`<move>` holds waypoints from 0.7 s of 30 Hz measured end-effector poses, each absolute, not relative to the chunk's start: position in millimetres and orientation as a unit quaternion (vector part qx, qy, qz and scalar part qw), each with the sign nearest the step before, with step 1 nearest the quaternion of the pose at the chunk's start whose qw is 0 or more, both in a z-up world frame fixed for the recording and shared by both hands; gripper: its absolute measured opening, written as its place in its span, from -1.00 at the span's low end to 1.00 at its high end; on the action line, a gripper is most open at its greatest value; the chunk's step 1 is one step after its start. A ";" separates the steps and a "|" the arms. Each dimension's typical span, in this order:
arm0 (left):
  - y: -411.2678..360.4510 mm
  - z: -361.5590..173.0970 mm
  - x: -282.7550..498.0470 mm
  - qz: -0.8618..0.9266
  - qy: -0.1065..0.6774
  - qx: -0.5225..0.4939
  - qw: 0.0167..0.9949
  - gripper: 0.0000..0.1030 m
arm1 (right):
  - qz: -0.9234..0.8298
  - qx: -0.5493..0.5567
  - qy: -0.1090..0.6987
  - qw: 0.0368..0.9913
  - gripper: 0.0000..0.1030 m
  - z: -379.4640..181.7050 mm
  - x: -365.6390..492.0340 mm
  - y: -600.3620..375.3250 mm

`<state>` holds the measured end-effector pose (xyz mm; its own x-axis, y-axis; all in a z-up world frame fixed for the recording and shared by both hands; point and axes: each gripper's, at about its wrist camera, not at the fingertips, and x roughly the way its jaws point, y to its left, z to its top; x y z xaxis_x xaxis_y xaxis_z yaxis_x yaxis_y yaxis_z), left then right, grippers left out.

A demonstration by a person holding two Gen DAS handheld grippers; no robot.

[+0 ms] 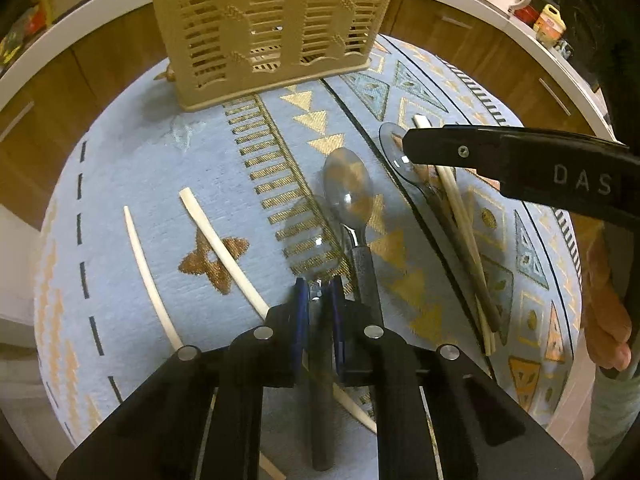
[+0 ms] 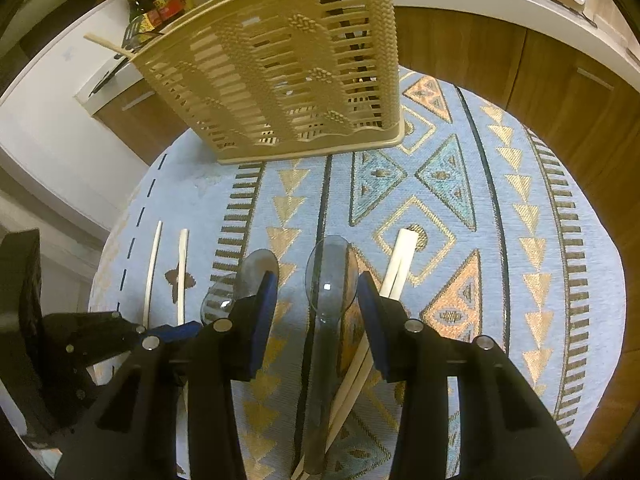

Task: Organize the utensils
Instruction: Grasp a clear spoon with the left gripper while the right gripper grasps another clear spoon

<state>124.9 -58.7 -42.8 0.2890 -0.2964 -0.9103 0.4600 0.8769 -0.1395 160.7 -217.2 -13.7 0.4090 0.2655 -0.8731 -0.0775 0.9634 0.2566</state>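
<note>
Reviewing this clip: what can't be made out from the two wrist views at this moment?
- Left wrist view: the clear spoon's handle sits behind the left gripper; how the jaws hold it is hidden.
- Right wrist view: the clear spoon and chopsticks between the open right gripper run off the bottom edge.
- Both views: the utensil basket's top is cut off, contents unseen.

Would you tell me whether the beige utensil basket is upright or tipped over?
Upright: the beige utensil basket stands on its base on the patterned tablecloth, slatted walls rising straight up.
</note>
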 end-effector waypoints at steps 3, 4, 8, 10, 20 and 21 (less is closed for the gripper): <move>-50.5 -42.9 129.3 -0.228 0.545 0.046 0.806 -0.82 | 0.102 0.092 0.543 0.828 -0.25 -17.4 165.0 -217.5; -45.0 -42.3 131.9 -0.219 0.540 0.033 0.812 -0.82 | 0.101 0.093 0.546 0.826 -0.25 -19.3 166.6 -217.3; -25.0 -41.0 147.5 -0.198 0.536 -0.023 0.820 -0.82 | 0.097 0.085 0.556 0.821 -0.25 -27.3 170.6 -215.1; -17.2 -39.5 158.7 -0.193 0.537 -0.047 0.820 -0.81 | 0.092 0.080 0.561 0.819 -0.25 -31.3 172.1 -213.1; -10.2 -42.3 179.6 -0.218 0.562 -0.075 0.794 -0.72 | 0.087 0.048 0.568 0.817 -0.25 -39.0 179.0 -203.8; -8.0 -41.7 181.7 -0.218 0.563 -0.079 0.793 -0.67 | 0.087 0.045 0.568 0.817 -0.25 -39.4 180.4 -201.8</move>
